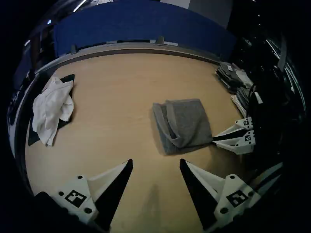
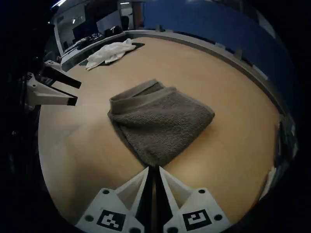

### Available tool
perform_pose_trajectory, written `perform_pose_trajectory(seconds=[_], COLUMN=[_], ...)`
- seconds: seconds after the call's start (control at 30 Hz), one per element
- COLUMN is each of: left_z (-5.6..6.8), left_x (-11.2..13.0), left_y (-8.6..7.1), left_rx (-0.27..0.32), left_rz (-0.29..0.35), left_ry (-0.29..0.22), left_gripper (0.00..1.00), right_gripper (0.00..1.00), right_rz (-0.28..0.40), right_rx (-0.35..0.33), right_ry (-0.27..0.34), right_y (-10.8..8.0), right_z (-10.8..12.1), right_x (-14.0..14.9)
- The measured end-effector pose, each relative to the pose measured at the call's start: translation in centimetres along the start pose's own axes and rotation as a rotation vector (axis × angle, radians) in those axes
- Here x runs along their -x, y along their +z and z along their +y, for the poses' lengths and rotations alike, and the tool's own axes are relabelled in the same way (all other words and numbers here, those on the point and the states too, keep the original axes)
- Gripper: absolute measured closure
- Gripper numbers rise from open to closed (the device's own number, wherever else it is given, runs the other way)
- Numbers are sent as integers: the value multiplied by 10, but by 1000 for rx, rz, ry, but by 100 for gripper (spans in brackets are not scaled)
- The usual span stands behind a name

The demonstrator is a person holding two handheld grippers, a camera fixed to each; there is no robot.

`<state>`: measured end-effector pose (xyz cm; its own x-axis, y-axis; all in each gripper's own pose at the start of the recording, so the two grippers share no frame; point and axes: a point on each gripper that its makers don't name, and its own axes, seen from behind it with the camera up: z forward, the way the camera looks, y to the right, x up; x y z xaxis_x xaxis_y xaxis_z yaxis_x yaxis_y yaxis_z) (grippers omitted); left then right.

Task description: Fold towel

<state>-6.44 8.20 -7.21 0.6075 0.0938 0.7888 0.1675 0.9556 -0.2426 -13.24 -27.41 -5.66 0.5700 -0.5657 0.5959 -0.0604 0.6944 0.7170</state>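
Grey towel (image 1: pixel 182 124), thick looped terry, folded to a rough square with a rolled hem, flat at centre of the left gripper view. Underneath, smooth pale wood table (image 1: pixel 116 77); crumpled white cloth (image 1: pixel 52 108) at left; blue partition (image 1: pixel 136 27) along the top. Left gripper (image 1: pixel 155 163) at bottom, spread wide, empty, short of the towel. Right gripper (image 1: pixel 213 139) at right, fingers closed together, tips at the towel's lower right corner; hold on it unclear.
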Motion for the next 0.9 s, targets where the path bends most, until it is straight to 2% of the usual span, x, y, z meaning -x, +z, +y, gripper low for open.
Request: perform_pose_trajectory(seconds=[0.27,0.47,0.7,0.9], left_z=[-3,-9,-18,-21], left_x=[-2,-3,-4,-8], left_y=[-1,-4,-11,-17], left_rx=[-5,-17,-35,-44], left_rz=[4,8,14,27], left_ry=[2,-4,-8,-17], left_gripper=[10,10,10,11], right_gripper=[98,98,98,98], right_rz=[14,57,146,238], right_rx=[-3,-3,11,23], right_ry=[4,-2,-21,-43], right_y=[-3,-16,-47,-84], right_z=[0,1,4,7], right_x=[-4,-20,-60,-102])
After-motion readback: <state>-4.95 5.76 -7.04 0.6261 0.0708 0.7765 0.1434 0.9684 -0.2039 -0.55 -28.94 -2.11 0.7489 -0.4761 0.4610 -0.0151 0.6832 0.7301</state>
